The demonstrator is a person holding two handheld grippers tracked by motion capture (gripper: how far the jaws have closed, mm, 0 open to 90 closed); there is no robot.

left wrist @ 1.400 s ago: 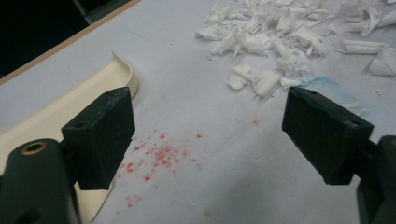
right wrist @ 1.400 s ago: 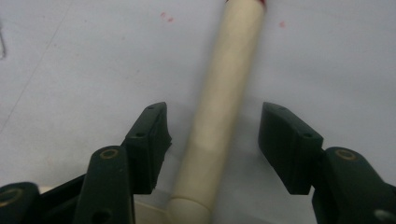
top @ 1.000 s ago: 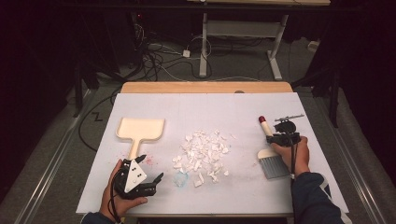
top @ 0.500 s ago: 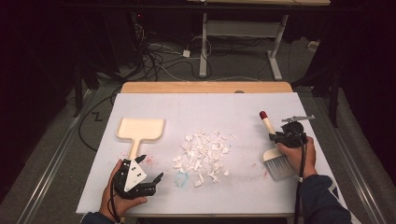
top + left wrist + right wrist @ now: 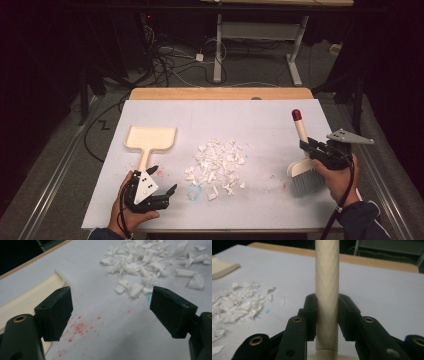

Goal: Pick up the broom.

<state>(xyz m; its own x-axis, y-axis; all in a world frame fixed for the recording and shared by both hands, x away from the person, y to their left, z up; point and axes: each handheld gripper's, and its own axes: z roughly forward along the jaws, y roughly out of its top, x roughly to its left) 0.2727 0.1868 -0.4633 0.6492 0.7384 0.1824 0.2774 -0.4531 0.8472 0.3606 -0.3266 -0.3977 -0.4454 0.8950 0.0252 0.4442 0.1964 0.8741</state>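
A cream hand brush (image 5: 301, 165) with grey bristles and a red-tipped handle stands tilted at the table's right side. My right gripper (image 5: 306, 147) is shut on the brush handle (image 5: 327, 285), jaws pressed on both sides of it. A pile of white scraps (image 5: 216, 165) lies mid-table, also ahead of the left jaws as white scraps (image 5: 150, 267). A cream dustpan (image 5: 149, 140) lies to the left of the pile, its edge showing as dustpan (image 5: 30, 297). My left gripper (image 5: 163, 181) rests open near the front edge, beside the dustpan's handle, nothing between its jaws.
A white sheet (image 5: 230, 120) covers the wooden table (image 5: 220, 93). Faint red specks (image 5: 80, 326) mark the sheet between the left jaws. A small blue smear (image 5: 194, 192) sits by the pile's front. Cables and desk legs lie on the floor beyond.
My right gripper has carried the brush a little to the right and toward the front edge, away from the pile. The left gripper has stayed in place.
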